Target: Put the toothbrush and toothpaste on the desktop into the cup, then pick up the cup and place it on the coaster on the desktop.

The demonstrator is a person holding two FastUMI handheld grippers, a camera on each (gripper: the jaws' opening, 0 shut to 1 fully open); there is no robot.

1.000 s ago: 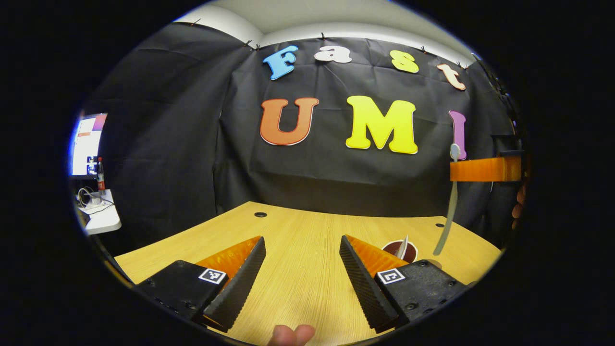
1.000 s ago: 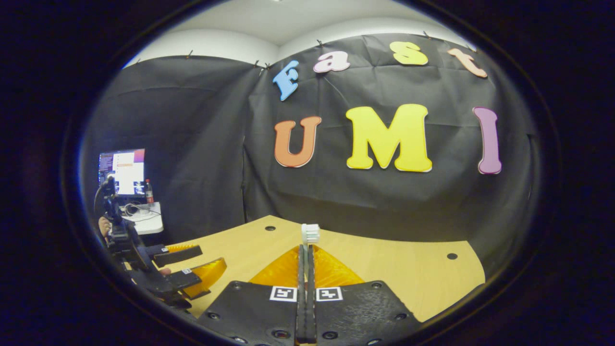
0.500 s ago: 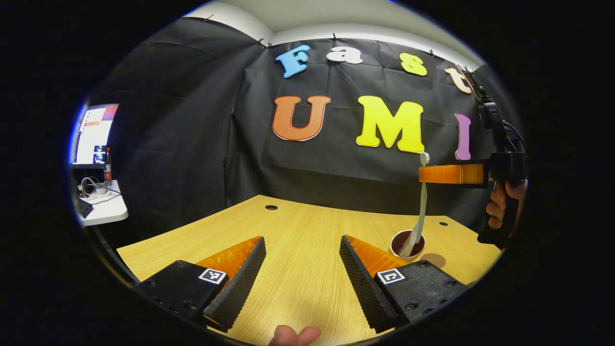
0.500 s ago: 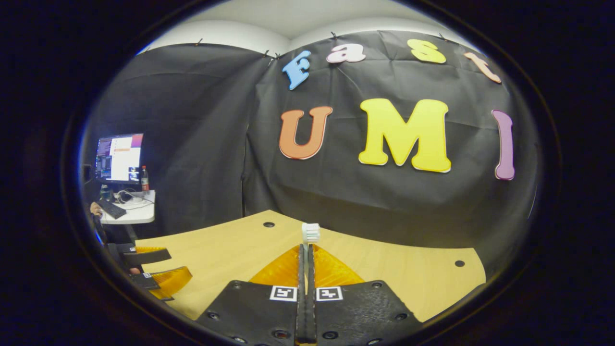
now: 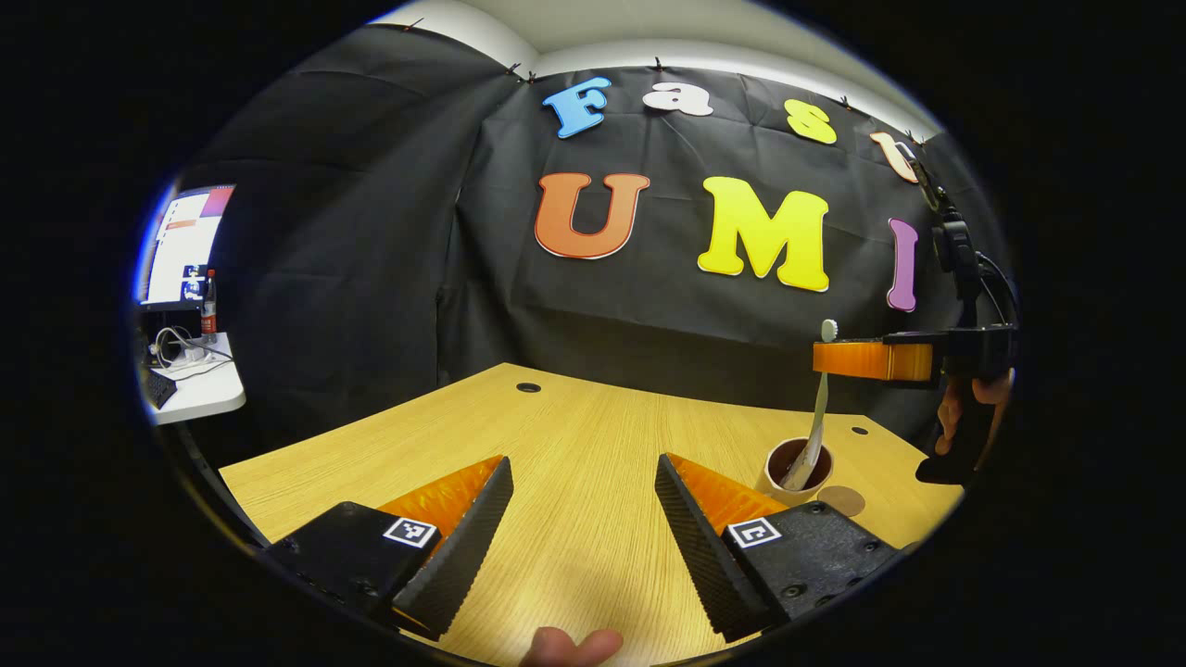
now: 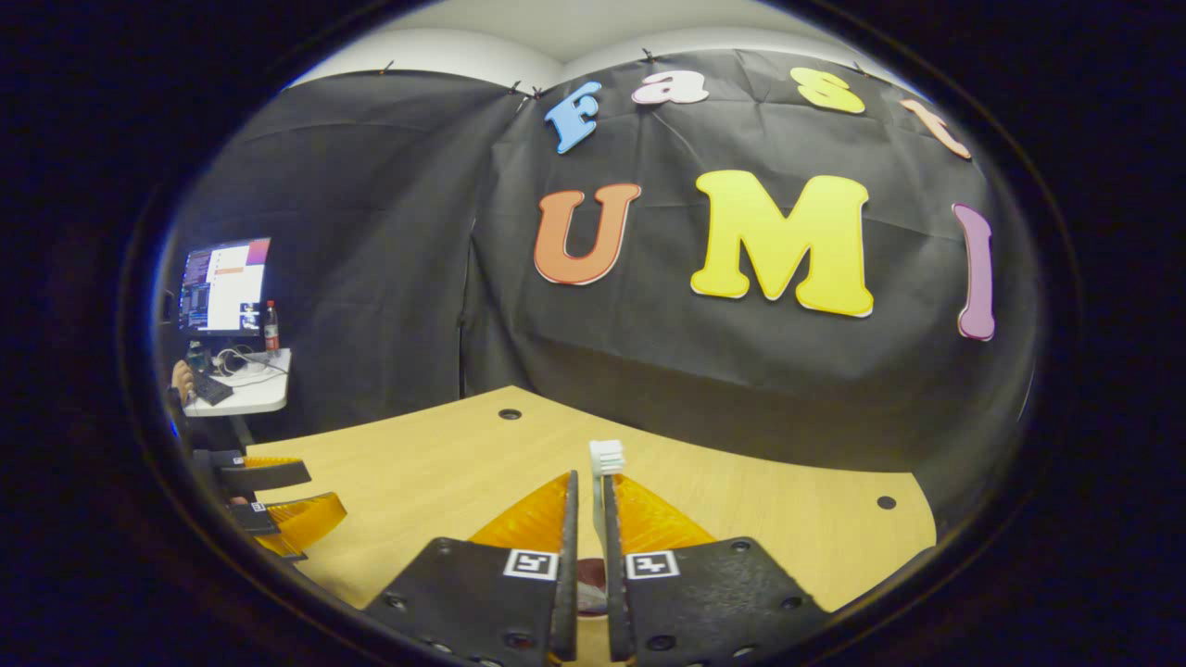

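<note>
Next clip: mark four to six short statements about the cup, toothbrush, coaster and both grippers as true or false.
1. The white toothbrush has its lower end inside the brown-lined cup. True.
2. The cup stands on the round brown coaster. False: it stands on the light wooden desktop, beside the coaster.
3. The left gripper is open and holds nothing. True.
4. The toothbrush lies flat on the desktop. False: it stands nearly upright.
5. The right gripper has its jaws wide apart. False: a narrow gap, toothbrush between.
</note>
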